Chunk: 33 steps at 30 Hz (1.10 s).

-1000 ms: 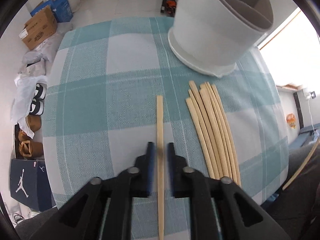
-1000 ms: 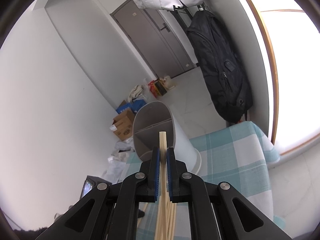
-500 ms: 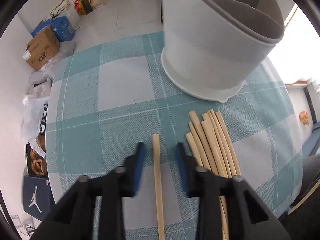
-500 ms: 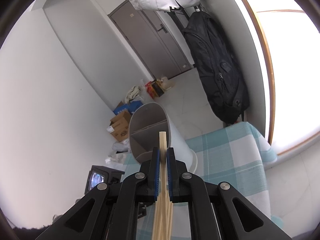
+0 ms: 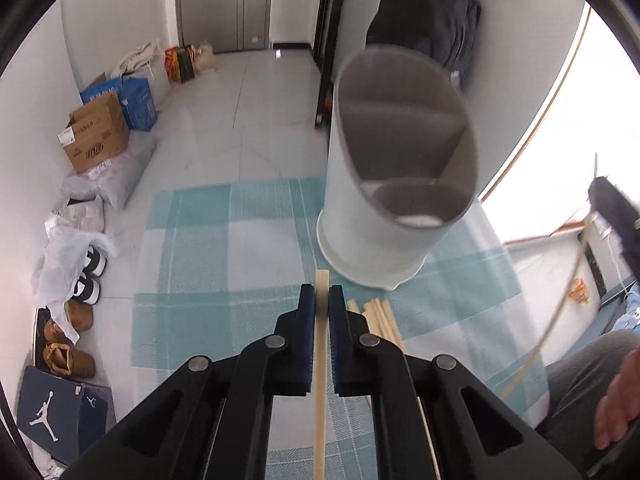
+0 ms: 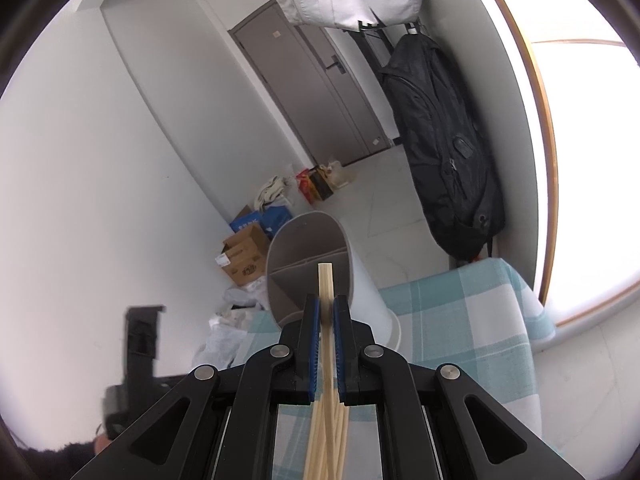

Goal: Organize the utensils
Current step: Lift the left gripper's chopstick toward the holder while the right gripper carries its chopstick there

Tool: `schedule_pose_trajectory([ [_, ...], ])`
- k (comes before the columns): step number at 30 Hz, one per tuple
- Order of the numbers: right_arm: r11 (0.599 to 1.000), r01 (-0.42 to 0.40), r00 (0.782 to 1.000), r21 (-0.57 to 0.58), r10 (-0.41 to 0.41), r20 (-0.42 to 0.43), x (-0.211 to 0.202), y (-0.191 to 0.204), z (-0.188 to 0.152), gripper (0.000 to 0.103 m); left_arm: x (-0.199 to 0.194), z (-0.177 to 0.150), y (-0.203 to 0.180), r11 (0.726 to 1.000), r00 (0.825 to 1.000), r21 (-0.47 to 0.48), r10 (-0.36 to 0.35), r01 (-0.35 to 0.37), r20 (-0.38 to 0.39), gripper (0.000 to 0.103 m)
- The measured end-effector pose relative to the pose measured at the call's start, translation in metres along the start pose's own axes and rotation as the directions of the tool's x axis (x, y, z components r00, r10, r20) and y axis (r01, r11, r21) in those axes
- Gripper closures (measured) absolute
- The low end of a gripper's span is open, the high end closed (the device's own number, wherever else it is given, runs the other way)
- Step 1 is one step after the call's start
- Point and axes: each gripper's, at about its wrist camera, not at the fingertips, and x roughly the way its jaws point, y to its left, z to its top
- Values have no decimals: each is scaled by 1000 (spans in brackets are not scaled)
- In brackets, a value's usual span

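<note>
Chopstick (image 5: pixel 320 380) now clamped in left gripper (image 5: pixel 321 304) and lifted off the bench (image 5: pixel 256 240), where half a second ago the jaws straddled it open; pick done, drop-in next. Right gripper (image 6: pixel 326 312) grips its own chopstick bundle (image 6: pixel 325 280); holder (image 5: pixel 400 184) stands near the bench's far edge, divided mouth unobstructed; loose sticks (image 5: pixel 380 316) lie just before its base.

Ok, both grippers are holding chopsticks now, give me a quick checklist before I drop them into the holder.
1. Left gripper shut on a single chopstick: ok.
2. Right gripper shut on a chopstick bundle: ok.
3. Utensil holder upright on the checked cloth: ok.
4. Holder compartments free of utensils: ok for what shows; the bottoms are partly hidden.
5. Loose chopsticks left on the cloth: not ok, they need another trip.
6. Tips lined up over the opening: cannot tell.
</note>
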Motion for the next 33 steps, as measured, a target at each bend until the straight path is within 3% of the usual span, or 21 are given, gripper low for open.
schedule_pose_trajectory([
  [5, 998, -24, 1000, -50, 24, 15, -1, 17, 6, 97, -20, 24, 2, 997, 994, -41, -66, 70, 83, 100],
  [9, 996, -46, 998, -70, 50, 49, -3, 29, 21, 97, -40, 47, 1, 991, 978, -77, -90, 106, 189, 100],
  [18, 995, -55, 992, -81, 64, 113, 5, 46, 90, 97, -71, 108, 17, 967, 897, -162, -111, 197, 429, 100],
  [28, 995, -35, 981, -98, 52, 186, 36, 50, 153, 97, -57, 168, 25, 953, 807, -194, -77, 232, 585, 100],
  [33, 991, -11, 979, -133, 38, 202, 61, 50, 163, 97, -38, 179, 28, 958, 777, -184, -57, 219, 627, 100],
])
